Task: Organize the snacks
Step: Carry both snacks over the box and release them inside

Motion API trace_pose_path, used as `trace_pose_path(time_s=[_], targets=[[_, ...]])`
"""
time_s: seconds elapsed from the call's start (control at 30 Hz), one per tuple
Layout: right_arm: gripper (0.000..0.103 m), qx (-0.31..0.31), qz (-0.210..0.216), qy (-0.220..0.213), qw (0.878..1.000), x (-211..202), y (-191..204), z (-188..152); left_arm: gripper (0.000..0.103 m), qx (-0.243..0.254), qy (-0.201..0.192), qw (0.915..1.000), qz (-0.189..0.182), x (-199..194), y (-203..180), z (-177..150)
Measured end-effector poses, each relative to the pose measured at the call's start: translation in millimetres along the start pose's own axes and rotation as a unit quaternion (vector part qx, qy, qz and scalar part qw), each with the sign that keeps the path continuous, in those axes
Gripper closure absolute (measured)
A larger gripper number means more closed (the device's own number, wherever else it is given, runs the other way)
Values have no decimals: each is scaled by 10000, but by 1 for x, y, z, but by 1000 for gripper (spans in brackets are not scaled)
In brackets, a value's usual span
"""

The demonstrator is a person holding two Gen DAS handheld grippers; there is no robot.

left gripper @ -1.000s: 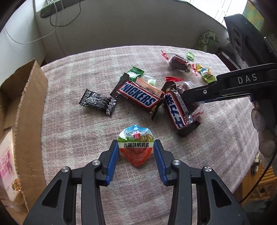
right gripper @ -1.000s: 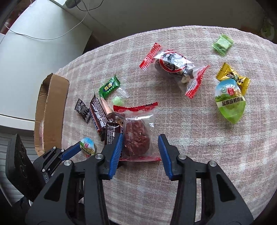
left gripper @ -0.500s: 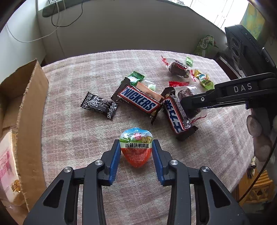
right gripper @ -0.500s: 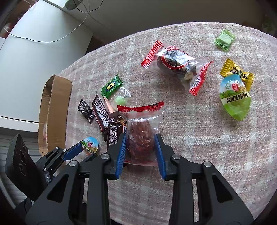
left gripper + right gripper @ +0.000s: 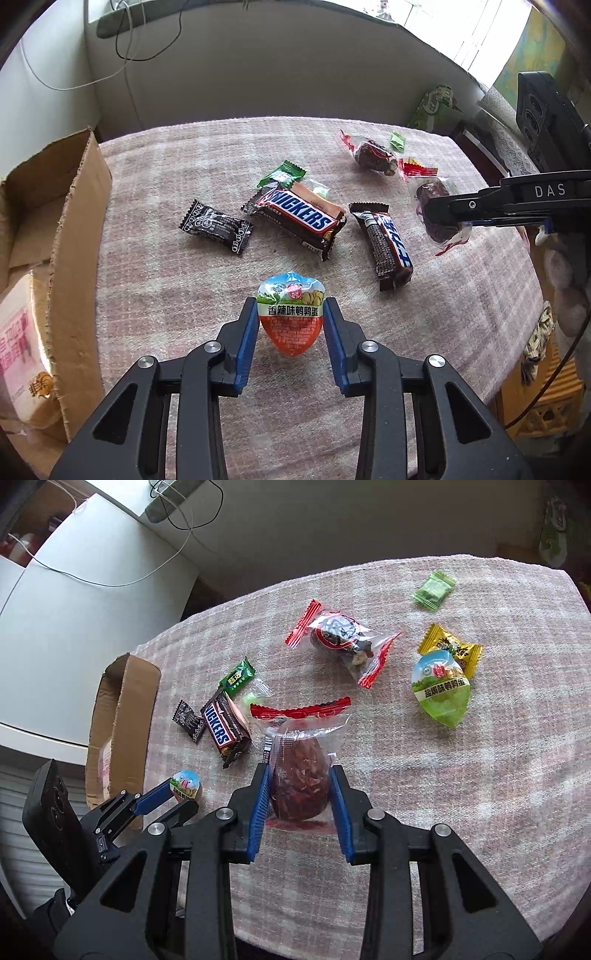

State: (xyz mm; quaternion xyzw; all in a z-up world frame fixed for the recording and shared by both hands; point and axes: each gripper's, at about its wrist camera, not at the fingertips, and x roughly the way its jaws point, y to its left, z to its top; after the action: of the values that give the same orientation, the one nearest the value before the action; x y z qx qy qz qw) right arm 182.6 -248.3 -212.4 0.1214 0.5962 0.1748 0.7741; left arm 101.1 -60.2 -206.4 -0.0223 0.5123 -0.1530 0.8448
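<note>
My left gripper (image 5: 290, 319) is shut on an orange quail-egg pack (image 5: 290, 314) and holds it above the pink checked tablecloth (image 5: 166, 295). It also shows in the right wrist view (image 5: 173, 795) with the pack (image 5: 186, 781). My right gripper (image 5: 299, 797) is shut on a clear red-edged packet of dried meat (image 5: 299, 771), lifted off the cloth. That packet (image 5: 436, 214) shows at the right in the left wrist view. Two Snickers bars (image 5: 299, 218) (image 5: 386, 243) and a black candy (image 5: 216, 225) lie on the cloth.
An open cardboard box (image 5: 55, 240) stands at the table's left edge with a pink pack (image 5: 18, 350) inside. A second red-edged packet (image 5: 343, 637), a green quail-egg pack (image 5: 441, 690), a yellow candy (image 5: 448, 646) and green candies (image 5: 434, 590) (image 5: 236, 677) lie farther out.
Both grippers have risen with their snacks. The right gripper has lifted the dried-meat packet off the second Snickers bar, which now lies uncovered.
</note>
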Motion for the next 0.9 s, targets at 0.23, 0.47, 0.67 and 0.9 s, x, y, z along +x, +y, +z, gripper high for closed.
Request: trace_pose_path(time_s=[0.23, 0.47, 0.67, 0.9], targets=[[69, -413, 83, -126, 9990, -15, 36, 5, 70, -92, -234, 9997, -20, -27, 9, 4], [69, -828, 245, -154, 9961, -17, 83, 21, 70, -335, -532, 9980, 80, -51, 31, 17], [69, -1192, 340, -137, 9922, -10, 121, 17, 70, -569, -767, 9950, 289, -71, 58, 22], [69, -1560, 408, -104, 9869, 1, 163, 17, 70, -840, -932, 9906, 540, -90, 95, 22]])
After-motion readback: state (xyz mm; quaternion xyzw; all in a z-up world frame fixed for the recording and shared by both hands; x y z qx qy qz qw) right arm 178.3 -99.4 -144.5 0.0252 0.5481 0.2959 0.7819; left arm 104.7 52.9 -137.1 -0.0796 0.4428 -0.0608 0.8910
